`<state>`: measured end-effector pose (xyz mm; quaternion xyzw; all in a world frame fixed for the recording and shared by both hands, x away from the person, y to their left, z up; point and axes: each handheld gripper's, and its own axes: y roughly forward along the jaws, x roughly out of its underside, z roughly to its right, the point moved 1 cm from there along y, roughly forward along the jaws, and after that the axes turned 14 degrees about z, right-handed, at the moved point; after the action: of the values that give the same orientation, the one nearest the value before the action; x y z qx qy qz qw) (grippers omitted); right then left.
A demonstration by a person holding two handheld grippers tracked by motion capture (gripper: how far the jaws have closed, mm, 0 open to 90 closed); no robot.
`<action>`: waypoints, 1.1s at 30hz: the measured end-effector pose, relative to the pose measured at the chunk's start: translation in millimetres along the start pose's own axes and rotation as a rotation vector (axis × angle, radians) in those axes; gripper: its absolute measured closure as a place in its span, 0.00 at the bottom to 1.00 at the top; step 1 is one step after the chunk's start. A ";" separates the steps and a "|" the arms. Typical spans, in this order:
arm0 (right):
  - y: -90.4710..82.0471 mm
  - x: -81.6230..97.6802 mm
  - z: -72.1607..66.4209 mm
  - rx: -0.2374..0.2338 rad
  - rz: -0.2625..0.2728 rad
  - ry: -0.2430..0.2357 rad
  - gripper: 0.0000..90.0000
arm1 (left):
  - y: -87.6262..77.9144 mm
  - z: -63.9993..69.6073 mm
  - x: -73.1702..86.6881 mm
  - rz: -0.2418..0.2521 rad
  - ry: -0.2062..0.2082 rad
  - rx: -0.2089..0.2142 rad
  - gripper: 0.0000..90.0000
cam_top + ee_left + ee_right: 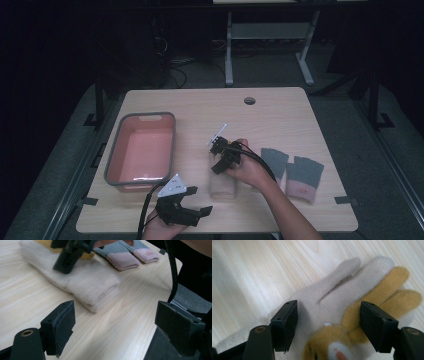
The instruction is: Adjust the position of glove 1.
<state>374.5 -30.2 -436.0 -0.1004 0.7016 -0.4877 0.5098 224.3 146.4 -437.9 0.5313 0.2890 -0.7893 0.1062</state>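
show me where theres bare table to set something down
Free: the far strip past the bin toward the hole, and the near right edge below the grey gloves. Crowded: the middle, around the beige glove and right gripper.

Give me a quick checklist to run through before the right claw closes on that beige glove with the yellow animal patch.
1. Right claw open wide enough: ok, its jaws stand apart on either side of the beige fleece glove with the yellow animal patch.
2. Glove lying flat on the light wooden table: ok.
3. Left claw out of the way: ok, open and empty near the table's front edge.
4. Pink plastic tub with grey rim free to receive: ok, nothing shows inside.
5. Grey-and-pink knit gloves apart from the beige glove: ok.
6. Jaw pads touching the glove: cannot tell.
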 end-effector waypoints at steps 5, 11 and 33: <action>-7.3 5.9 3.0 -0.005 0.016 0.024 0.34 | 10.7 -0.4 -3.3 -0.007 -0.014 -0.002 0.18; -30.9 10.9 6.1 -0.028 0.094 0.091 0.35 | 28.8 -6.5 -12.4 -0.026 -0.050 -0.010 0.18; -57.2 63.9 17.9 -0.060 0.204 0.331 0.39 | 67.6 -36.7 -16.3 -0.092 -0.279 -0.079 0.19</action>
<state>339.2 -110.2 -430.4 0.0378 0.7966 -0.4222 0.4311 291.6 110.3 -456.3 0.3979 0.3265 -0.8475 0.1299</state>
